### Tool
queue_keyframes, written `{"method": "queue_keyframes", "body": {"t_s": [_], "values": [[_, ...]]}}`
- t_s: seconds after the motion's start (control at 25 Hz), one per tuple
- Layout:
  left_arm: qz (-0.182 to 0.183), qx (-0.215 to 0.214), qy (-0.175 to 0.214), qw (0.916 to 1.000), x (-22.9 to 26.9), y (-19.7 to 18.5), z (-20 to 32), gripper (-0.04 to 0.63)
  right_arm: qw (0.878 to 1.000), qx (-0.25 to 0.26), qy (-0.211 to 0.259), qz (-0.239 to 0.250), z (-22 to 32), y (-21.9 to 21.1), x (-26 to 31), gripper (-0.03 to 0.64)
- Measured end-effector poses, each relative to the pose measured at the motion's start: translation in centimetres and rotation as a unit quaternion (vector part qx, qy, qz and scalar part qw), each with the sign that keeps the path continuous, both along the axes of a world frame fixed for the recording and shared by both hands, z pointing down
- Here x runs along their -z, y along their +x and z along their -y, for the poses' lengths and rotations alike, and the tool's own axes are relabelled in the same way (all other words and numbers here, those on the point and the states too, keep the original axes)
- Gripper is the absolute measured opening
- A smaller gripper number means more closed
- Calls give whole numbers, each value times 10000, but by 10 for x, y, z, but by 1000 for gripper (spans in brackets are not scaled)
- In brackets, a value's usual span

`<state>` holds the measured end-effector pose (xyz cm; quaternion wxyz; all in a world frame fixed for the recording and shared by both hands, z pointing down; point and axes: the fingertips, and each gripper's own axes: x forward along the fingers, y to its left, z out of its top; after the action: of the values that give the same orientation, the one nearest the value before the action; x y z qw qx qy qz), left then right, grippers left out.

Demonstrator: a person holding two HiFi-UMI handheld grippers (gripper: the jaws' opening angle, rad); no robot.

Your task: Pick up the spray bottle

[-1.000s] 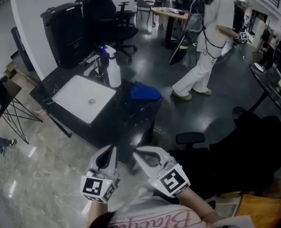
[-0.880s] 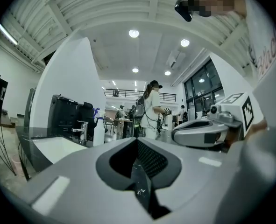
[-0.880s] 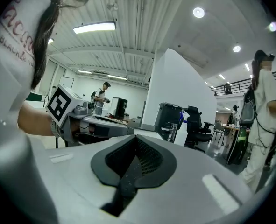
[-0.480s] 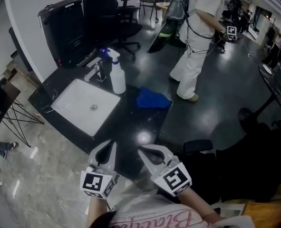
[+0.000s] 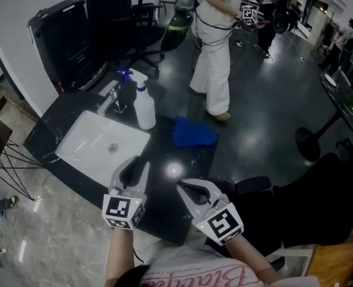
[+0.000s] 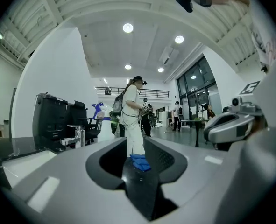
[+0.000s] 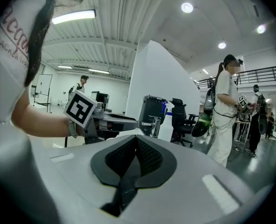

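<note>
The spray bottle (image 5: 144, 105), white with a blue trigger head, stands upright on the black counter (image 5: 164, 154) just behind the white sink (image 5: 98, 148). It also shows small and far off as a white bottle (image 6: 105, 125) in the left gripper view and as a bottle (image 7: 166, 124) in the right gripper view. My left gripper (image 5: 132, 171) hovers over the counter's near part, well short of the bottle; its jaws are opening with nothing between them. My right gripper (image 5: 187, 187) is beside it at the counter's near edge, jaws together and empty.
A blue cloth (image 5: 194, 131) lies on the counter right of the bottle. A chrome faucet (image 5: 113, 97) stands left of the bottle. A person in white (image 5: 215, 46) walks behind the counter. Office chairs (image 5: 125, 17) and a black bin (image 5: 60, 37) stand at the wall.
Both grippers have come forward from the floor side to over the counter's near edge. The left jaws have parted. The person in white walked leftward behind the counter.
</note>
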<state>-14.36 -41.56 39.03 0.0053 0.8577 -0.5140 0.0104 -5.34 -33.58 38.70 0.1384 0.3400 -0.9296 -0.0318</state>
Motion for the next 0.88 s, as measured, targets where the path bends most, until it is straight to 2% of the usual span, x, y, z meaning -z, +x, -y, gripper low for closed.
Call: {"method": "queue_keyframes", "body": {"t_s": [0.08,0.2,0.4,0.48,0.68,0.88], "values": [[23,34,-20,10000,-3,-5,22,111,10000,-35,-23,-10,10,-2,-2,3],[97,61,-86,9999,-10,-7,51,186,9999,46,-123,-106,21,-5,-8,3],[337,313,-289,9985,-36,-8,105,381,9988,239,-385,-161,43,-5,-21,3],[393,444,-365,9976,-46,-10,127,438,9984,281,-465,-158,54,-2,-26,3],[691,630,-540,9941,-71,-13,179,445,9971,328,-677,-136,81,1,-39,3],[634,651,-721,9932,-91,-13,220,454,9972,371,-642,-133,110,-8,-45,3]]}}
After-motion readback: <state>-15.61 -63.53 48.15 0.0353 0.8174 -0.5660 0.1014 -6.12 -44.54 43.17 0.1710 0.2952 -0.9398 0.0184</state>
